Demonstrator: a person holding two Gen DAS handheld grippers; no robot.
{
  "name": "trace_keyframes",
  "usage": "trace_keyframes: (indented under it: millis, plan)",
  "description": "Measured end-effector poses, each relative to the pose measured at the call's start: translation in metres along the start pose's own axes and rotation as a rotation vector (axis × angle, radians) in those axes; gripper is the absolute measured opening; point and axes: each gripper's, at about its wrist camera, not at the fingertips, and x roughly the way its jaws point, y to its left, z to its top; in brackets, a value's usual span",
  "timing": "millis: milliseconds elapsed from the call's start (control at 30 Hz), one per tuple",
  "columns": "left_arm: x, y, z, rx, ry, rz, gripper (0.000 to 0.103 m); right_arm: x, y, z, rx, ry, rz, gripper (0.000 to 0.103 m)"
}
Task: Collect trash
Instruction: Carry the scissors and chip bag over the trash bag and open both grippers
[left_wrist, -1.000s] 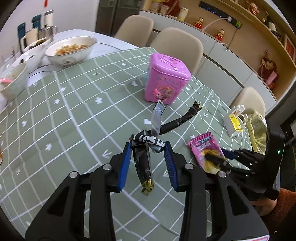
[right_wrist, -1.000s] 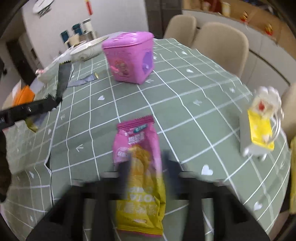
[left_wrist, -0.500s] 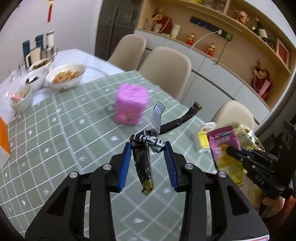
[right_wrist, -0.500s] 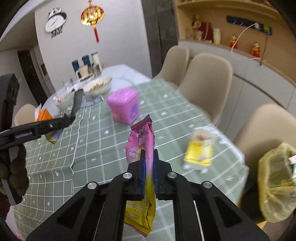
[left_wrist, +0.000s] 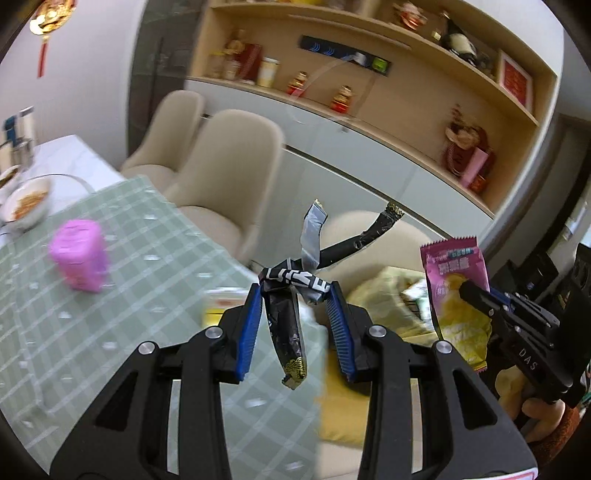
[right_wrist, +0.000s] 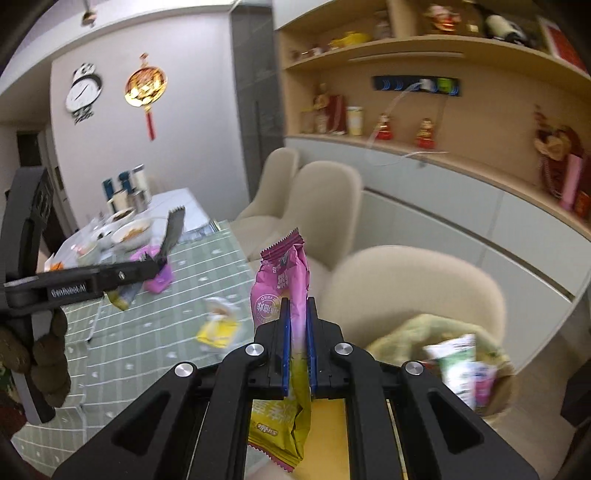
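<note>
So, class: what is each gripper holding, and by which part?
Left gripper: black wrappers, near their crumpled middle. Right gripper: pink-and-yellow snack bag, across its middle.

A: Identify the location type.

B: Domestic dining room. A table (left_wrist: 122, 266) carries a green checked cloth and bowls of food (right_wrist: 131, 230). Beige upholstered chairs (right_wrist: 325, 206) stand beside it.

A: Supporting evidence?

B: Built-in wooden shelving (right_wrist: 424, 48) holds figurines (right_wrist: 424, 133), a bottle (left_wrist: 458, 40) and a framed picture. A panda-shaped wall clock (right_wrist: 83, 92) and a red-and-gold hanging ornament (right_wrist: 145, 86) occupy the wall.
</note>
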Motion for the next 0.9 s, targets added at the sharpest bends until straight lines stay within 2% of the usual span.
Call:
trace_keyframes:
  millis: [233,433,633,800,900]
  plan:
    - [0.064,-0.095,-0.001,0.042,0.018,-0.058,0.034,-0.012,-0.115,-0.007,0.046,-0.016,-0.071,0.009]
    - [0.1,-0.146,-0.007,0.068,0.053,-0.056,0.035,-0.02,-0.181,-0.011,0.087,-0.02,-0.119,0.009]
    - [0.147,-0.18,-0.012,0.093,0.101,-0.083,0.034,-0.022,-0.22,-0.017,0.142,-0.023,-0.147,0.009]
    - [0.195,-0.194,-0.022,0.087,0.207,-0.137,0.035,-0.02,-0.238,-0.026,0.162,-0.008,-0.166,0.009]
    - [0.219,-0.202,-0.027,0.094,0.252,-0.135,0.035,-0.016,-0.246,-0.028,0.176,0.002,-0.172,0.009]
